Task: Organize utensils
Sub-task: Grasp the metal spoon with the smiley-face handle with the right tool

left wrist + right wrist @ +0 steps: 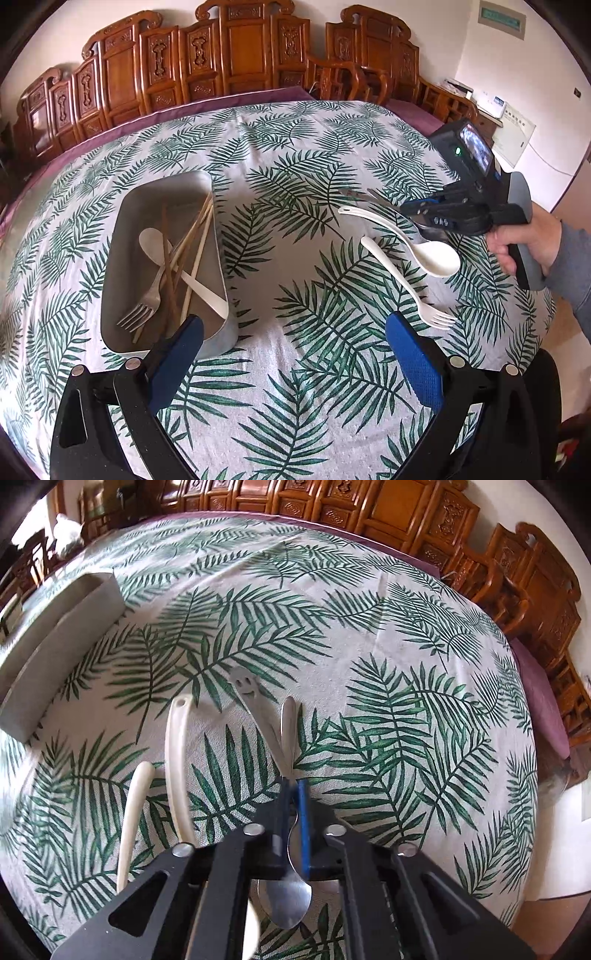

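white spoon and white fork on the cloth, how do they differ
The white spoon ends in a rounded bowl, the white fork in tines. The spoon's handle curves and has a hole at its tip, while the fork's handle is straighter and shorter. The spoon lies farther from the left wrist camera, the fork nearer. Both are white and lie loose on the leaf-print tablecloth, outside the metal tray.
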The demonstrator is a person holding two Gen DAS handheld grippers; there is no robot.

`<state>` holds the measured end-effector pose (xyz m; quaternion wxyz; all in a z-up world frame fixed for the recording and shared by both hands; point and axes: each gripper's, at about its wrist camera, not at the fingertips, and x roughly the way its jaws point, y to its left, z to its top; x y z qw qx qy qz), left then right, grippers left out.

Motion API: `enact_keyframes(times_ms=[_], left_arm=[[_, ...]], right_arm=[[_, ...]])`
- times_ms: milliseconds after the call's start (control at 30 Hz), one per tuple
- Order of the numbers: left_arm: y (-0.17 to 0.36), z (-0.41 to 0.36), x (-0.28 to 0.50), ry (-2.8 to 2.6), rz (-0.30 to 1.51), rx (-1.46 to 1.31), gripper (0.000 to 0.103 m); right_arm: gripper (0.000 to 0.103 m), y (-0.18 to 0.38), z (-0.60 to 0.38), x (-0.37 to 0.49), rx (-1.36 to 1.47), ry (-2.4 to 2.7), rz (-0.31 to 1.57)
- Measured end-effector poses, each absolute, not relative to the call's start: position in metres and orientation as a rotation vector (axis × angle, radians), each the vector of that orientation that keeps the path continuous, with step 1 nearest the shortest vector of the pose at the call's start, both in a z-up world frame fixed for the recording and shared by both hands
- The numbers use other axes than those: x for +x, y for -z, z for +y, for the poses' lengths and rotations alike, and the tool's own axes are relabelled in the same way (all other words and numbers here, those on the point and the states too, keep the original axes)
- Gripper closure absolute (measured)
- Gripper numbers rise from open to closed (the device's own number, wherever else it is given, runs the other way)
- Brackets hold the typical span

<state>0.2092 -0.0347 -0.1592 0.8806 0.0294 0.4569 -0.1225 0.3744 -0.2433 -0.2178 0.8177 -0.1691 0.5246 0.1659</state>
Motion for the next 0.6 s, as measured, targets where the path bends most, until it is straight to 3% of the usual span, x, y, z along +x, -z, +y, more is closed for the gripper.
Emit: enact_keyframes(times_ms=[333,400,467,600], left_arm=[[0.163,-0.046,0.208,0.270,0.959,0.077,0.008],[0.164,-0.047,0.209,0.269,0.964,0.079,0.008],[0.165,-0.048,0.209,0.267,0.968,0.079,0.008],[0.167,-0.047,0.210,0.264,0.974,0.080,0.008]], right_arm=[[0.102,0.210,-0.248,0.374,-0.328,-0.392,1.109],[0.082,0.213,-0.244,0.377,-0.332,-0.398,1.115],[0.070,0.217,-0.240,0.381,-0.331,-0.409,1.122],[0.070,0.224,-0.233,0.387,-0.356,-0.422,1.147]])
